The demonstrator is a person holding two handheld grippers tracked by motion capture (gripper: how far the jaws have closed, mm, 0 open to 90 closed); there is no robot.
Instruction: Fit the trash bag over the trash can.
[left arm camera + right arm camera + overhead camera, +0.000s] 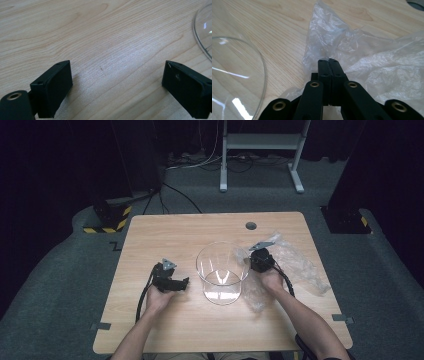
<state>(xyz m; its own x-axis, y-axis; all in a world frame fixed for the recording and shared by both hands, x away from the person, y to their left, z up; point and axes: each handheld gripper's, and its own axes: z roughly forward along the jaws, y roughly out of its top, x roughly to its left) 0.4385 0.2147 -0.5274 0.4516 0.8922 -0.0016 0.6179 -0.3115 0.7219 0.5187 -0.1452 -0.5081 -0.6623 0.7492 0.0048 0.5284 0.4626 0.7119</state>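
A pale wood-grain table (165,227) with a round cable hole (251,226) near its far edge stands on grey carpet (60,285) in a dark room; a white metal frame (260,150) and black-and-yellow hazard tape (107,227) sit beyond it. No lettering or brand is legible anywhere. At the table's centre stands a clear glass bowl (222,272), upright. My left gripper (184,284) rests on the wood just left of the bowl, its jaws spread wide apart over bare tabletop. My right gripper (329,60) sits just right of the bowl, jaws pressed together on a crumpled clear plastic bag (372,62), which spreads across the table to the bowl's right.
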